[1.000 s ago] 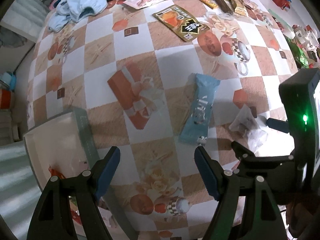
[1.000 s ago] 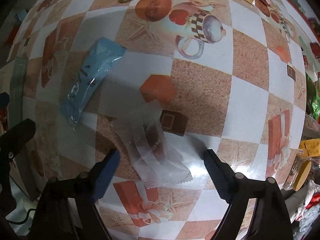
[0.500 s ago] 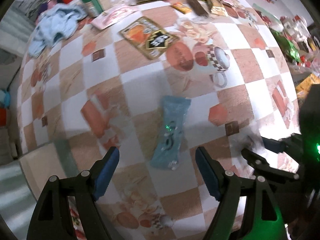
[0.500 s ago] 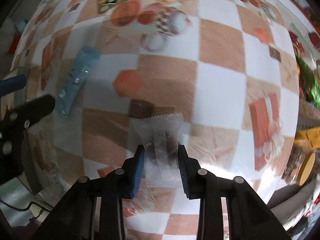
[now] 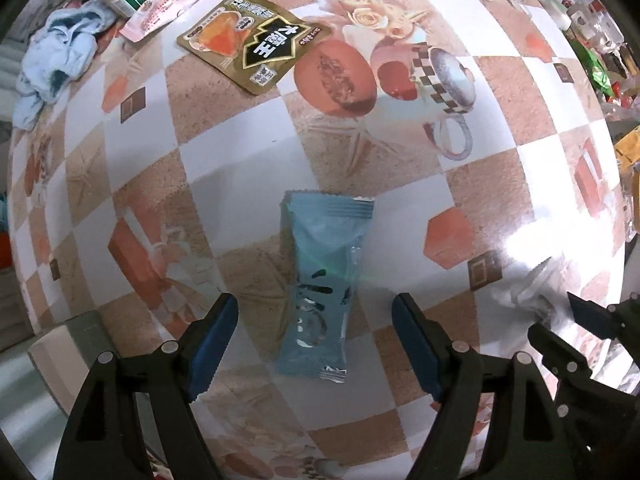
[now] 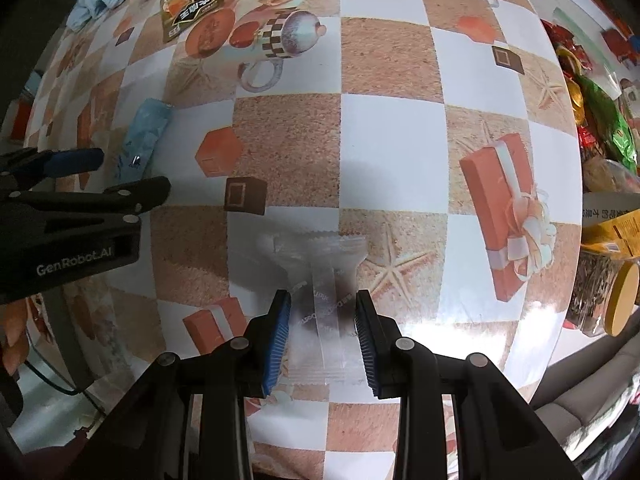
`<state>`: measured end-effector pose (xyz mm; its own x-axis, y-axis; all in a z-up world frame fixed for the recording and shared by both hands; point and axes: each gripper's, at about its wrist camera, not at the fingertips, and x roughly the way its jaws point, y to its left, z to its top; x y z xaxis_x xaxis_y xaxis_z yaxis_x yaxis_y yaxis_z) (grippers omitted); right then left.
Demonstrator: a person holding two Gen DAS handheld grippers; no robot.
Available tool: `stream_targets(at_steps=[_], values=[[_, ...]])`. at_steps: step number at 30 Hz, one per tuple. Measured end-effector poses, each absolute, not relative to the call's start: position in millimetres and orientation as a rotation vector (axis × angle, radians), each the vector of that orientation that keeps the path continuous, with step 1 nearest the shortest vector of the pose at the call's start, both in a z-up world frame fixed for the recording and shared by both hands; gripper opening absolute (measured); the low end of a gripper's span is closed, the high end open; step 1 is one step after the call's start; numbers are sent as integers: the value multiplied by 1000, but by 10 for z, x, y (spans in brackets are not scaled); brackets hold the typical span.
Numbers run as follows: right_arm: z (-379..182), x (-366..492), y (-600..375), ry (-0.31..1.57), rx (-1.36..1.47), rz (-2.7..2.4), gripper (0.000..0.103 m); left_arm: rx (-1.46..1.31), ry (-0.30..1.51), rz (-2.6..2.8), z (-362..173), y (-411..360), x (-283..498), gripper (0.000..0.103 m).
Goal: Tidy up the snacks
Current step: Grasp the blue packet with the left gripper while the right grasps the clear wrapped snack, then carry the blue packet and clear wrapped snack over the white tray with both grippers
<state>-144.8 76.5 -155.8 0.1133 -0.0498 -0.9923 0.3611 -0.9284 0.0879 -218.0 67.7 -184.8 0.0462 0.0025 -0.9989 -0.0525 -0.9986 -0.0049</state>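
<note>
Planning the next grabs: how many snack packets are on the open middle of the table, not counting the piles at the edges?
3: the blue packet between the open left gripper, the clear packet clamped in the right gripper, and the gold pouch farther back. Edge piles may hide more.

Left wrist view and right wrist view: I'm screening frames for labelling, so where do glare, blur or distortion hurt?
Left wrist view: glare washes the tablecloth at right, hiding the clear wrapper there; blue snack packet sharp. Right wrist view: clear wrapper sharp between the right gripper pads; glare lower right; fisheye bends the checks in both.
</note>
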Motion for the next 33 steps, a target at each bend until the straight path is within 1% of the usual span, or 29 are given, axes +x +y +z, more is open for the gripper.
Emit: stream_targets(at_steps=[1,3,5,6,7,8,10,13,19,24,25,27,28,33], values=[[-1541,-1462,767,301,2089,-1885,35,-2242,52,2143,-1850,680,-2182,82],[-1510,-1482,750,287,2092,-1890,35,-2236,39,2143,-1852,671,-2173,79],[-1521,-1495,765,277,2092,-1894,35,-2218,-4,2143,-1901,595,-2038,67],[-1505,-1515,768,274,2091,-1895,35,-2214,-4,2147,-1894,588,-2032,64],[-1472,-1521,752,272,2091,-1897,35,-2207,-3,2150,-1884,592,-2028,55],[-1451,-1524,742,272,2092,-1899,35,-2198,3,2154,-1845,570,-2016,42],[-1446,-1539,733,268,2095,-1901,35,-2183,17,2153,-1816,582,-2006,27],[-1316,-1546,936,233,2105,-1901,35,-2175,13,2161,-1791,550,-1957,26],[-1251,-1585,1206,101,2136,-1912,35,-2149,-65,2194,-1599,318,-1743,26],[-1290,-1618,1308,59,2161,-1867,36,-2139,-94,2204,-1512,141,-1522,26],[-1309,-1625,1326,54,2170,-1863,39,-2140,-98,2206,-1492,124,-1476,26],[-1322,-1643,1395,53,2170,-1893,74,-2140,-108,2208,-1466,70,-1378,26],[-1328,-1642,1427,51,2162,-1913,77,-2140,-112,2209,-1474,54,-1355,26],[-1360,-1658,1665,58,2196,-1930,77,-2150,-120,2204,-1485,-60,-1156,26]])
